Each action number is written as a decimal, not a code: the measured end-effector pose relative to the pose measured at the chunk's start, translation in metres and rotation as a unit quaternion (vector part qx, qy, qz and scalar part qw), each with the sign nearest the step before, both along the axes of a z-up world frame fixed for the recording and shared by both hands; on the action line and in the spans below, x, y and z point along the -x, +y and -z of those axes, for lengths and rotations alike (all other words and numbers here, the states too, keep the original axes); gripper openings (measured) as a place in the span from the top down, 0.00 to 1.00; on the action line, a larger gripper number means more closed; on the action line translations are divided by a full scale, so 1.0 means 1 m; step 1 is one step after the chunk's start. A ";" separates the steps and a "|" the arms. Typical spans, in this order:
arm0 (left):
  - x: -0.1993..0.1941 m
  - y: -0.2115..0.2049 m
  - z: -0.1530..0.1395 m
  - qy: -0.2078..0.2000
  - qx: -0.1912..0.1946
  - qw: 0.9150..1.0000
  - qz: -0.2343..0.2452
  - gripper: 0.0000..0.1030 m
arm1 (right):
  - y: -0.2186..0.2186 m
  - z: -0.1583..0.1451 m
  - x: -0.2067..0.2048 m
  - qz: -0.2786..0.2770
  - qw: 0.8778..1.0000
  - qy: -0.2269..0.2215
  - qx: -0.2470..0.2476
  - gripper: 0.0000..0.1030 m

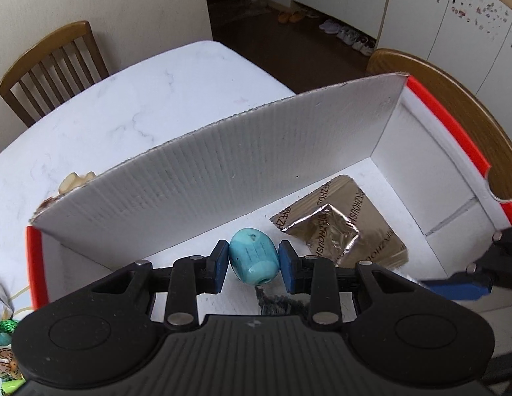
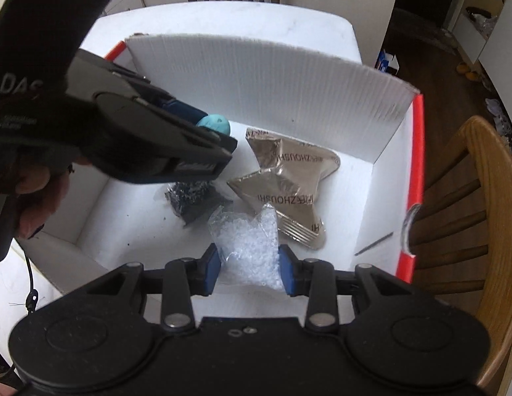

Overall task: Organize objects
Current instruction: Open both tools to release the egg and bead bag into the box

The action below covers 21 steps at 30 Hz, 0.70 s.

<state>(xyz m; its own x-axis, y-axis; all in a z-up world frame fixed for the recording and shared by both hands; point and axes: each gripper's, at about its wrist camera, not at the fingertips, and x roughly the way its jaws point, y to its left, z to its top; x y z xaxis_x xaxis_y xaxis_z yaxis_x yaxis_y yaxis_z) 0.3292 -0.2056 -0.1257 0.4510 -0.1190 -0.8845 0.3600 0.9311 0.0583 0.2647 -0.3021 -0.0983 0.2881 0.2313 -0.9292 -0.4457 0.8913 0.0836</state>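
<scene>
1. Left gripper [image 1: 253,265] clamped on a turquoise bead [image 1: 253,256], blue pads [image 1: 222,261] pressed to both sides of it, hole end facing the camera, held low inside a white box [image 1: 325,138] trimmed in red.

2. Seen from the right wrist camera: same left gripper [image 2: 219,151] reaching in from the upper left, angled downward, turquoise bead [image 2: 213,123] peeking out at its tip, a hand [image 2: 34,194] gripping the handle at the left edge.

3. Right gripper [image 2: 249,269] closed on a clear bag of small translucent beads [image 2: 247,244], bag bulging up between the two blue pads [image 2: 211,272], over the box floor near its front wall.

4. On the floor of the white box [image 2: 381,191]: a crumpled bronze foil pouch [image 2: 282,181] with printed lettering, toward the right; a small bag of dark beads [image 2: 193,199] just left of it, below the left gripper.

5. Foil pouch [image 1: 342,221] also visible past the bead in the left wrist view, right gripper's blue fingertip [image 1: 460,288] entering at the right edge.

6. Box standing on a white marbled table [image 1: 140,99], tall corrugated flap raised along the far side, wooden chairs [image 1: 51,66] around it.
</scene>
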 end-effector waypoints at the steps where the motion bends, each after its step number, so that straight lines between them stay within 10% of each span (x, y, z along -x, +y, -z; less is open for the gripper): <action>1: -0.002 -0.001 0.002 0.003 -0.001 1.000 -0.003 0.68 | 0.001 0.002 -0.001 -0.002 1.000 0.002 0.000 0.65; 21: -0.017 -0.001 0.018 0.050 -0.007 0.999 -0.012 0.60 | 0.009 0.024 -0.006 -0.004 0.999 0.029 0.027 0.64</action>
<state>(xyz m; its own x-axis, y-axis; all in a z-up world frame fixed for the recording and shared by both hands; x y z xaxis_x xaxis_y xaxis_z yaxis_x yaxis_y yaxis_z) 0.3462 -0.2066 -0.1432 0.3626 -0.0972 -0.9269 0.3420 0.9390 0.0353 0.2707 -0.2932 -0.1219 0.2311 0.1834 -0.9555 -0.4490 0.8914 0.0625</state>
